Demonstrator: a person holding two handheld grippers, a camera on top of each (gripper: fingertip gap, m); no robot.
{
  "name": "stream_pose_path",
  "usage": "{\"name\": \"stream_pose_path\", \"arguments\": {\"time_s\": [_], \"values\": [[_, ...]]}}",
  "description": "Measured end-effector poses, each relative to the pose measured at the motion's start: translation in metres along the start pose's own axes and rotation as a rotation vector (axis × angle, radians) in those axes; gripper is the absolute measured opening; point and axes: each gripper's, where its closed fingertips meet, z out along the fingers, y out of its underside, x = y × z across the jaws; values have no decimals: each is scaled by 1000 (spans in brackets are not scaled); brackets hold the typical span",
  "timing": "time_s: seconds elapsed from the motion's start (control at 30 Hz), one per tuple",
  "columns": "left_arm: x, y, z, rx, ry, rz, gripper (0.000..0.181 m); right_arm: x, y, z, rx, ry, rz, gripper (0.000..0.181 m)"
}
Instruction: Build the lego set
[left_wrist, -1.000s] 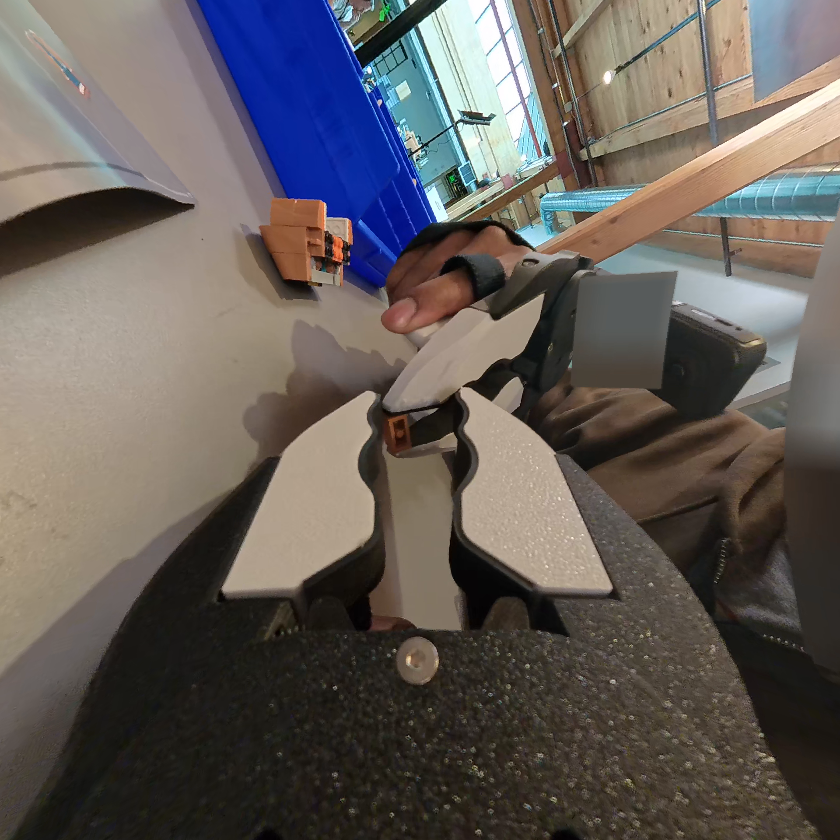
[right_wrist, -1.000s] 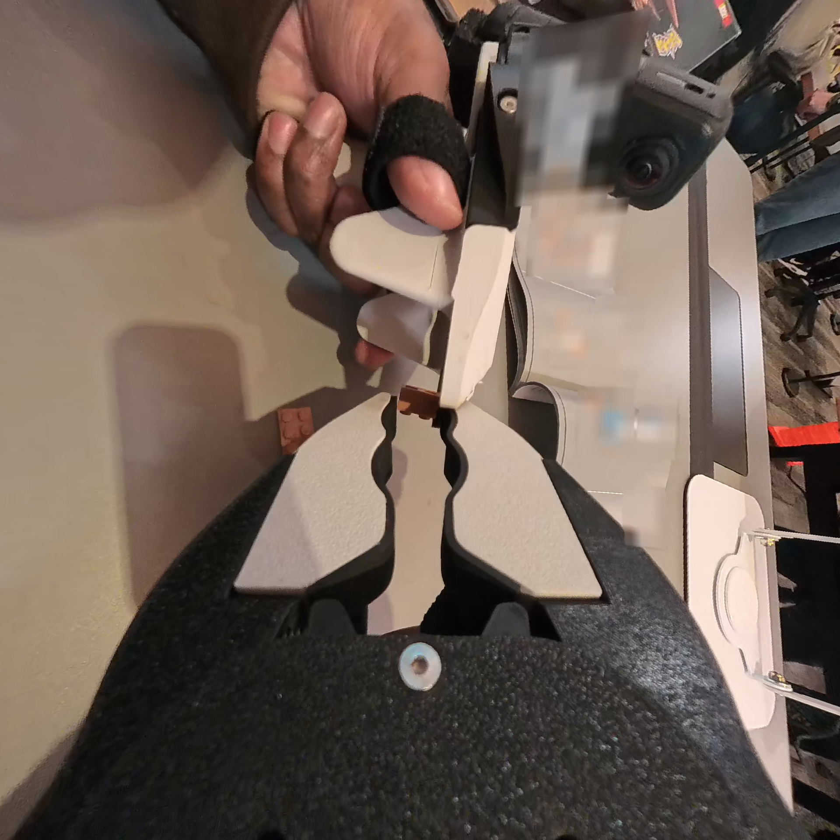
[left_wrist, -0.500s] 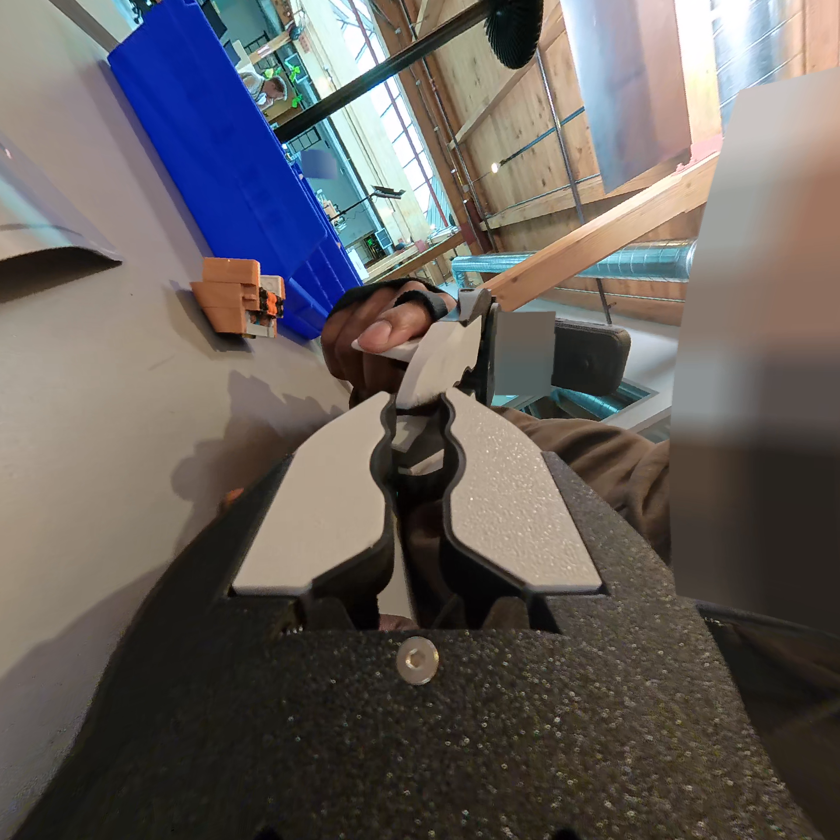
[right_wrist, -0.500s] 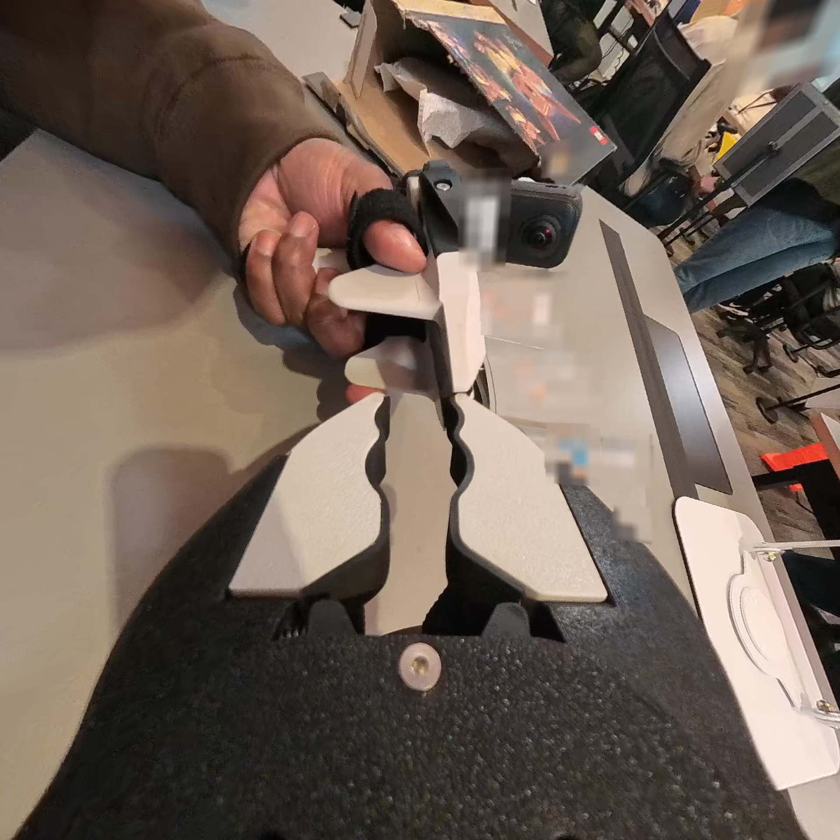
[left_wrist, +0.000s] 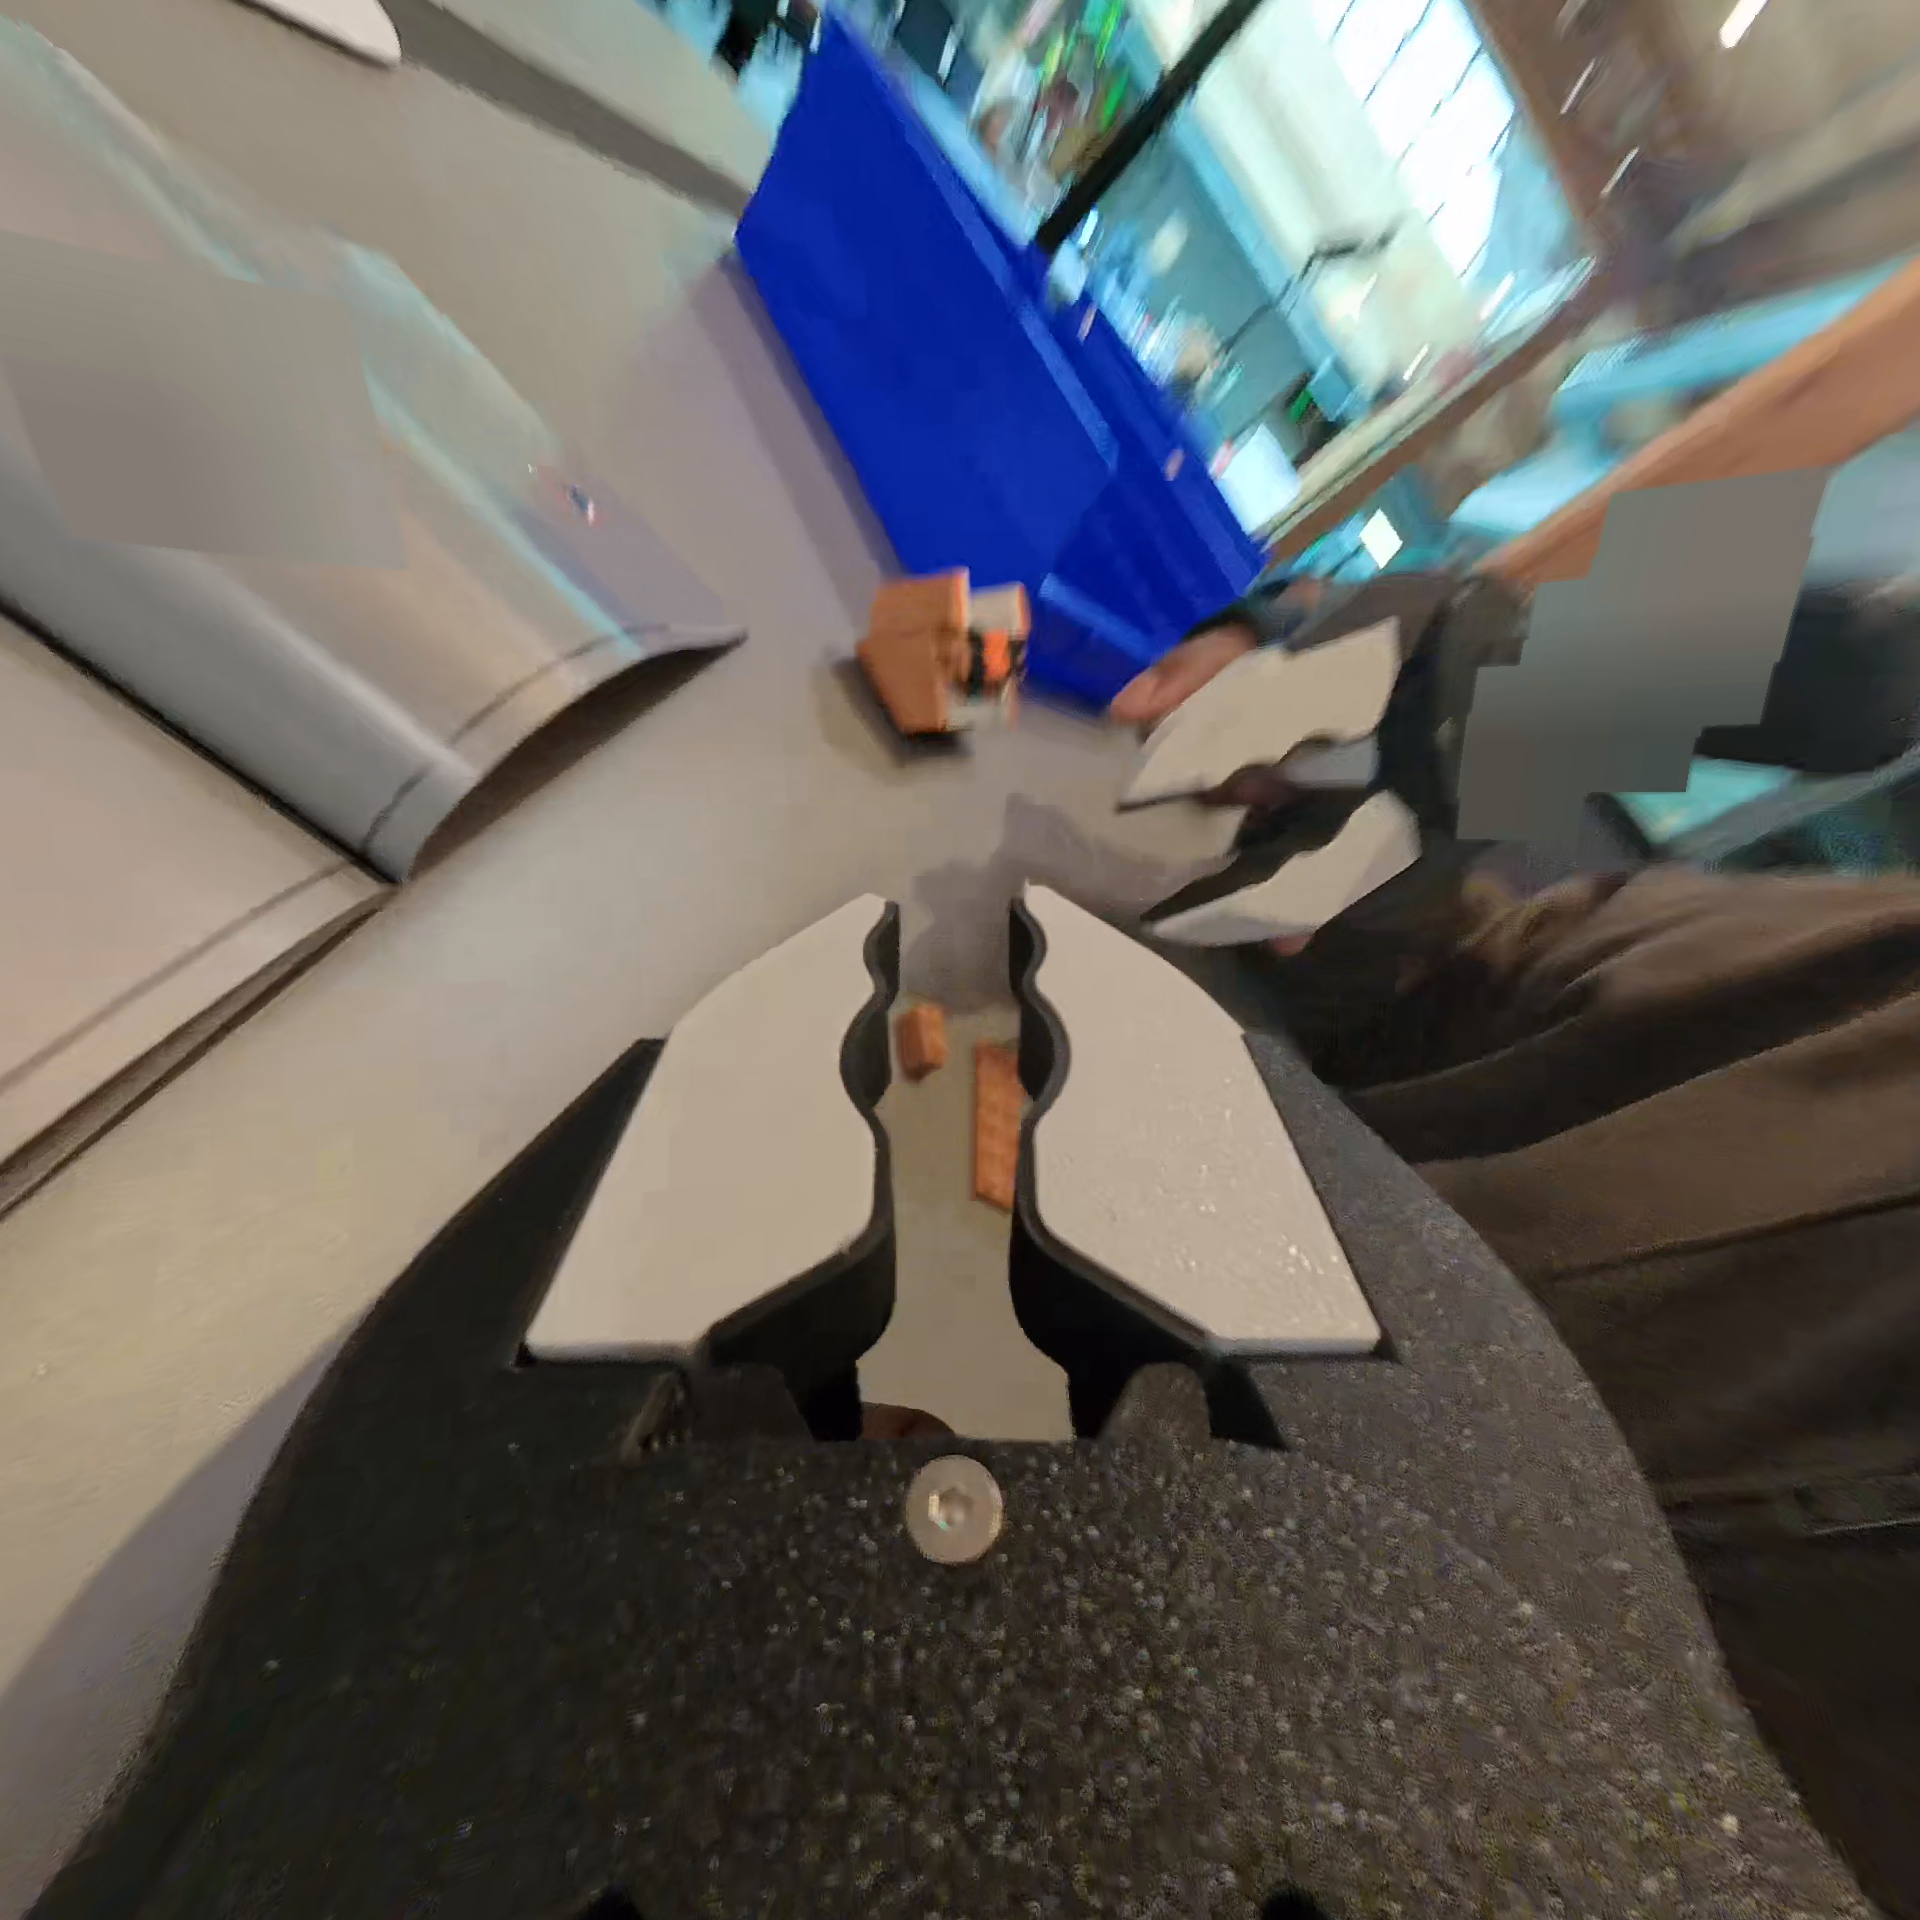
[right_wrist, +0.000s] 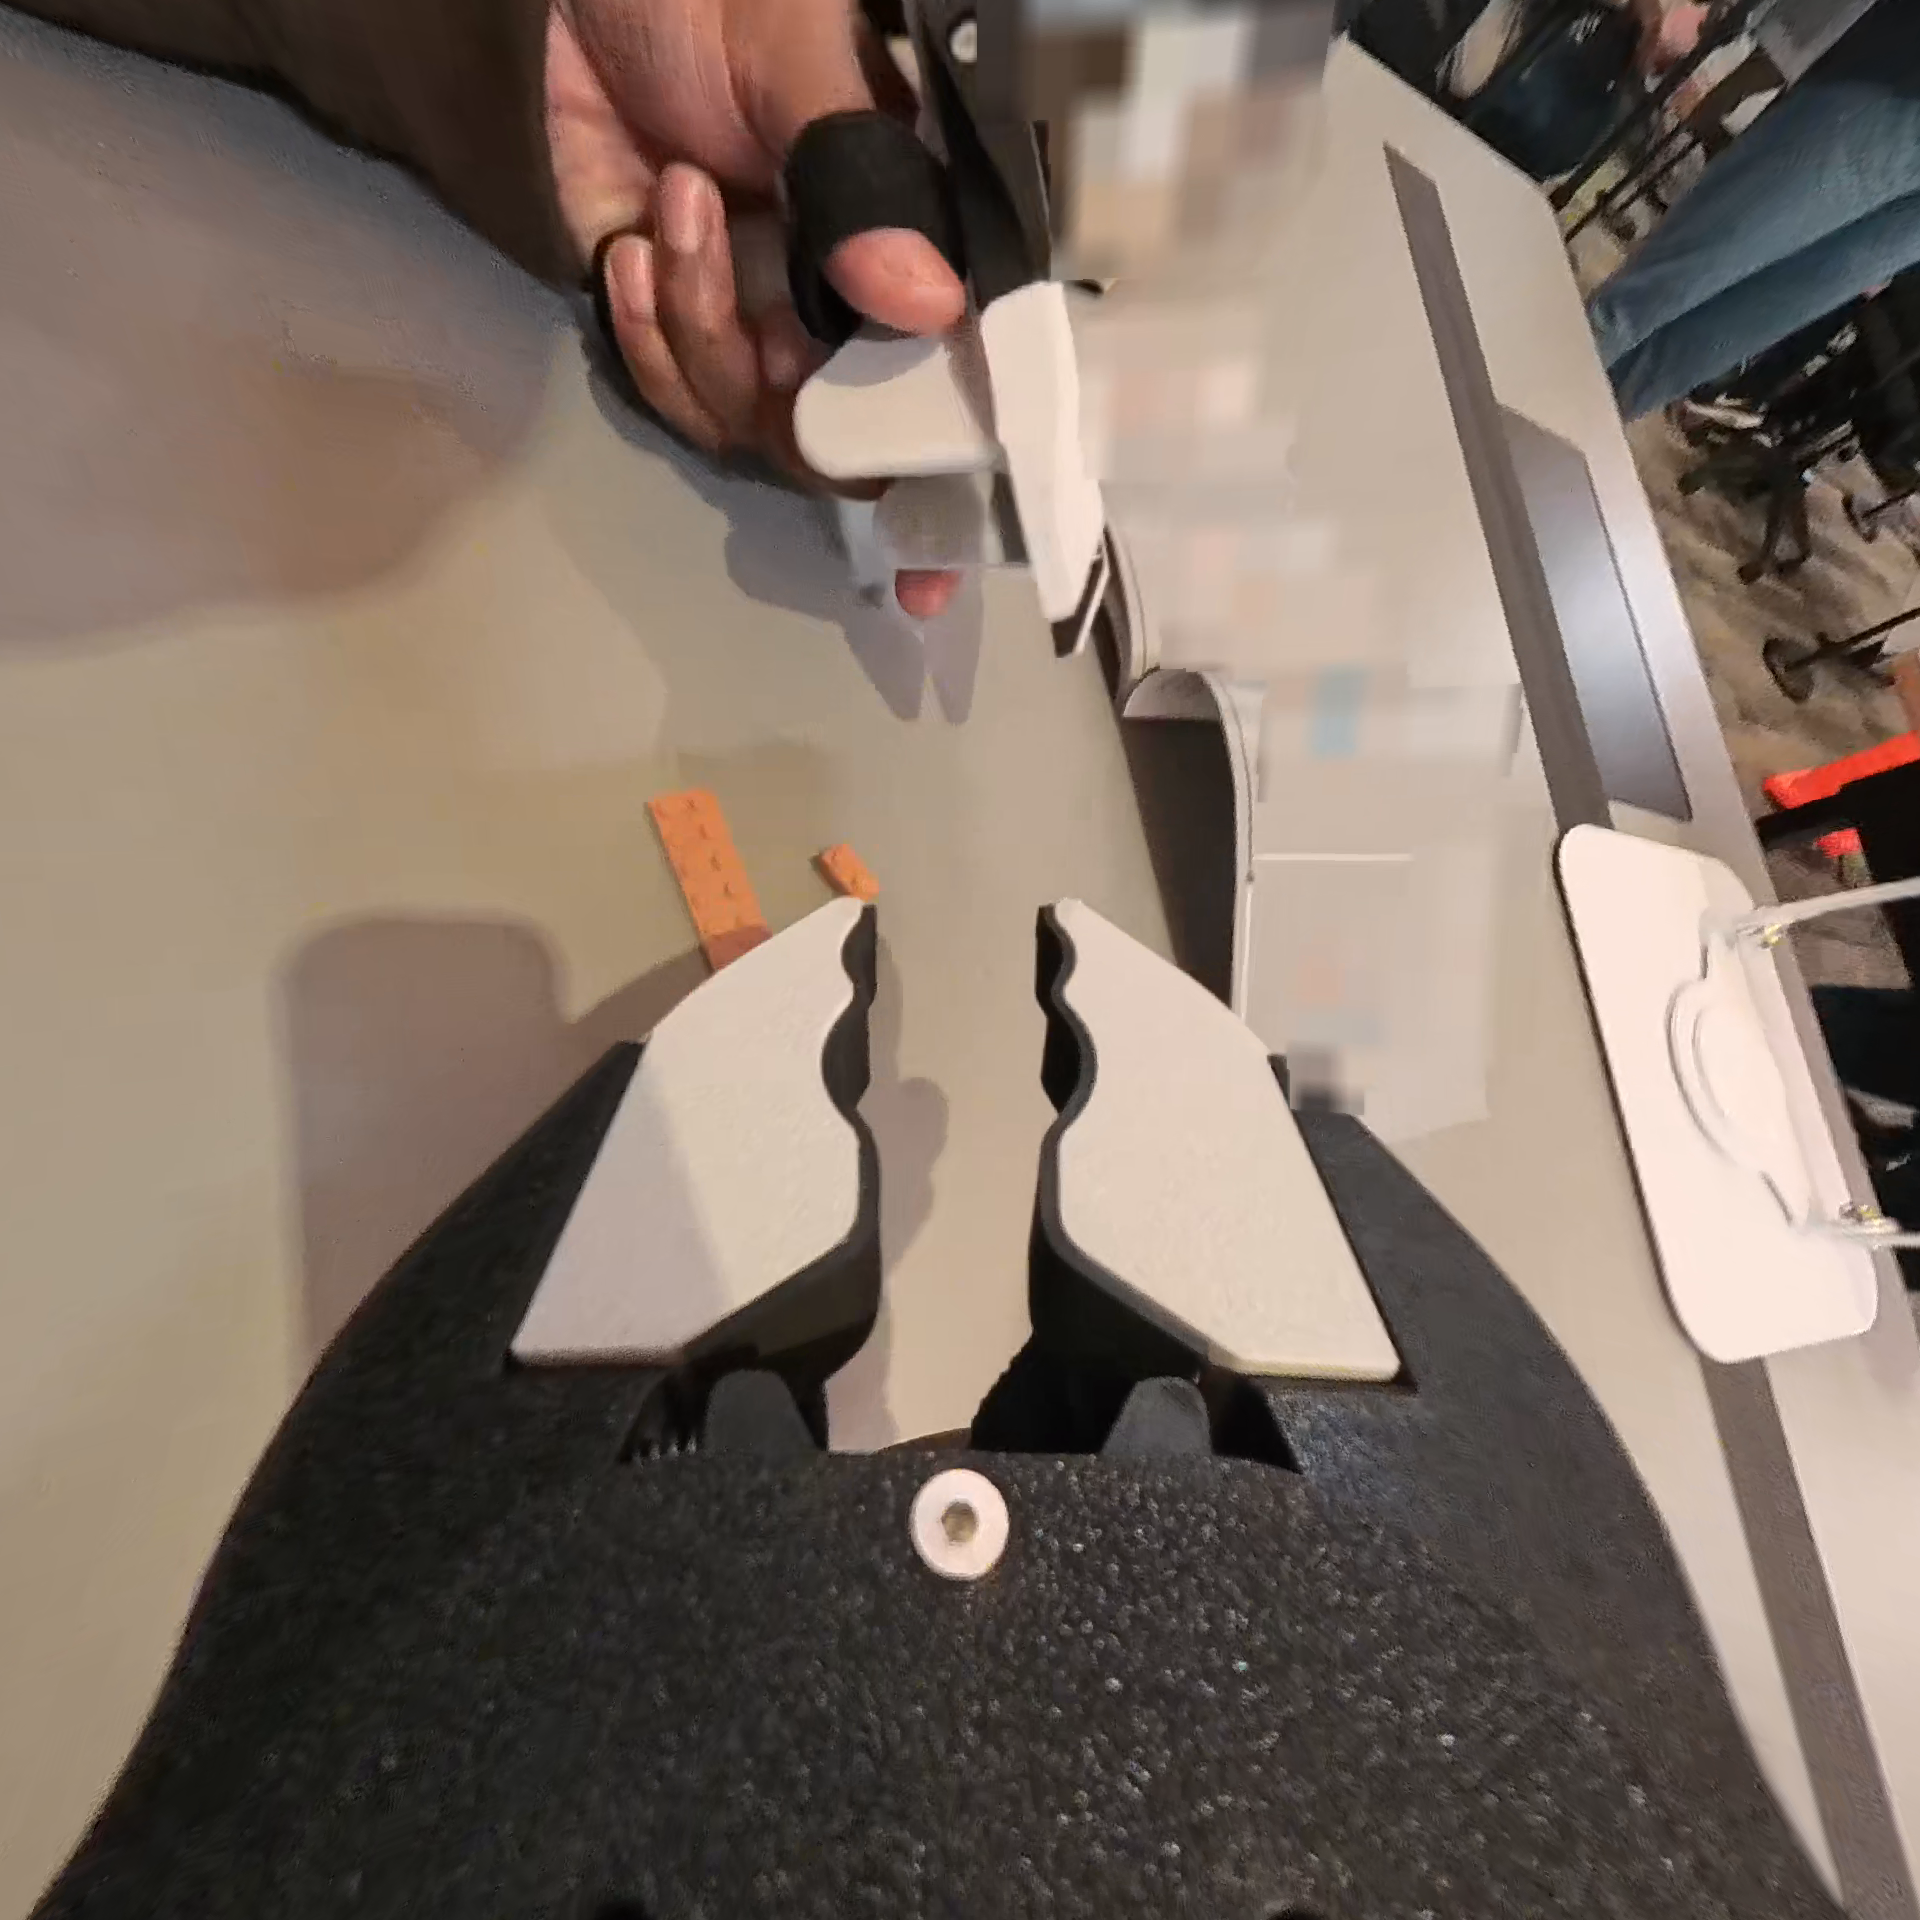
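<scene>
Both my claws hang empty over the grey table (right_wrist: 312, 727): left gripper (left_wrist: 954, 914) parted narrowly, right gripper (right_wrist: 954, 914) spread wider. A long orange studded lego plate (right_wrist: 707, 873) and a small orange lego piece (right_wrist: 850, 871) lie flat near each other; a blurred orange-and-white partly built lego block (left_wrist: 940, 665) sits beside the blue bin (left_wrist: 935, 343).

Two grippers: left (left_wrist: 954, 914), right (right_wrist: 956, 914); each also shows in the other's view. Loose on the table (right_wrist: 312, 727): one long orange plate (right_wrist: 709, 871) and one small orange brick (right_wrist: 850, 871). One part-built orange model (left_wrist: 940, 657), one blue bin (left_wrist: 935, 343), two hands (right_wrist: 727, 239) (left_wrist: 1169, 681).
</scene>
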Motion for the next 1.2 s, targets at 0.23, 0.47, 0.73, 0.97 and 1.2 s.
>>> {"name": "stream_pose_path", "arguments": {"time_s": [0.23,0.47,0.73,0.97,1.2], "values": [[-3,47,29,-323,-184,301,17,-19,19,5,-35,-31,36,29],[1,56,34,-391,-221,373,14,-20,24,2,-27,-23,60,29],[8,60,37,-381,-188,358,15,-21,28,6,-16,-25,83,29],[12,59,37,-361,-162,358,18,-20,28,10,5,-21,93,29],[8,50,30,-320,-164,407,22,-23,31,14,19,-39,91,29]]}}
